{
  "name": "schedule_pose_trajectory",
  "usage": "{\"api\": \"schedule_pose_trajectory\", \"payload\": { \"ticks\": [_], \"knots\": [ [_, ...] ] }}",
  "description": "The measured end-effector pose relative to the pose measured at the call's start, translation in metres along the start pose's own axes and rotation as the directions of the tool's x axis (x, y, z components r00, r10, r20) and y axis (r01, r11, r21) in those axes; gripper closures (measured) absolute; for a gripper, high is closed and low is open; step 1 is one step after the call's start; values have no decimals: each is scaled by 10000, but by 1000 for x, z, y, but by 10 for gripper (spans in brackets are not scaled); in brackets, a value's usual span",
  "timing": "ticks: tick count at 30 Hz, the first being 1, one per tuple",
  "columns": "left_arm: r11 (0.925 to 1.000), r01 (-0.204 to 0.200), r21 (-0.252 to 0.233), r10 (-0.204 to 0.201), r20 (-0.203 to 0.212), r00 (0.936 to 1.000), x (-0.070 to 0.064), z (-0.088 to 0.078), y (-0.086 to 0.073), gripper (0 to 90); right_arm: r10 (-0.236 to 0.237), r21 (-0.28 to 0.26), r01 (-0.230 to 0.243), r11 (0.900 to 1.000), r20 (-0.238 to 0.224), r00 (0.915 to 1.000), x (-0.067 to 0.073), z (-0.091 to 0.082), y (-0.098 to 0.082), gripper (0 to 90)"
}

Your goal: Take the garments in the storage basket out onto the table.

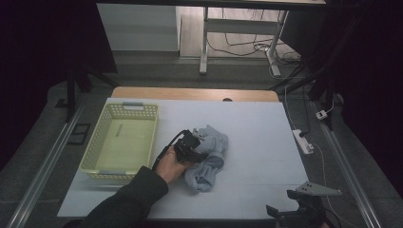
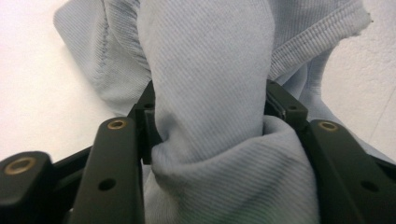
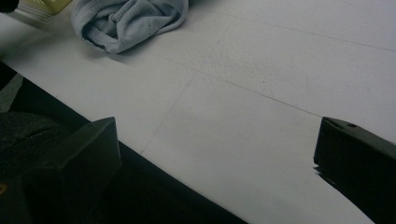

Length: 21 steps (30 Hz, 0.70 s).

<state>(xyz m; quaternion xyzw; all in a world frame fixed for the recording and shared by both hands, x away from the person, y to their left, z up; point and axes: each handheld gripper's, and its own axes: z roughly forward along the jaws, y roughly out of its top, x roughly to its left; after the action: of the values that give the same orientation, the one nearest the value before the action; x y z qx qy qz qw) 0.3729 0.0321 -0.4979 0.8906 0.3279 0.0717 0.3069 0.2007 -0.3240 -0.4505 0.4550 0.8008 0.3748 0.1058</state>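
A crumpled light blue cloth [image 1: 209,159] lies near the middle of the white table top [image 1: 256,137]. My left gripper [image 1: 192,145] rests on its left side, held by a hand in a dark sleeve. In the left gripper view the black jaws of my left gripper [image 2: 212,109] stand a little apart, with a thick fold of the cloth [image 2: 210,65] bunched between the pads and touching both. My right gripper [image 1: 285,213] hovers at the table's front right edge. Its jaws stand wide apart around my right gripper [image 3: 217,135] with nothing between them; the cloth [image 3: 126,21] lies far ahead.
A pale yellow plastic basket [image 1: 95,142] stands at the left of the table, with nothing visible in it. A white power strip [image 1: 302,141] and cables lie off the table's right edge. Bare table surface stretches to the right of the cloth.
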Motion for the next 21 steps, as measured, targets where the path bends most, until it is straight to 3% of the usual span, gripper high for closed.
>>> {"api": "schedule_pose_trajectory", "payload": {
  "ticks": [9,21],
  "knots": [
    [9999,-111,-132,114,217,9997,1,10,-6,415,-21,19,21,10000,11,10000,0,0,0,4],
    [9997,-224,-129,228,333,9992,3,9,-5,310,10,-13,-10,10000,-26,10000,0,0,0,4]
  ]
}}
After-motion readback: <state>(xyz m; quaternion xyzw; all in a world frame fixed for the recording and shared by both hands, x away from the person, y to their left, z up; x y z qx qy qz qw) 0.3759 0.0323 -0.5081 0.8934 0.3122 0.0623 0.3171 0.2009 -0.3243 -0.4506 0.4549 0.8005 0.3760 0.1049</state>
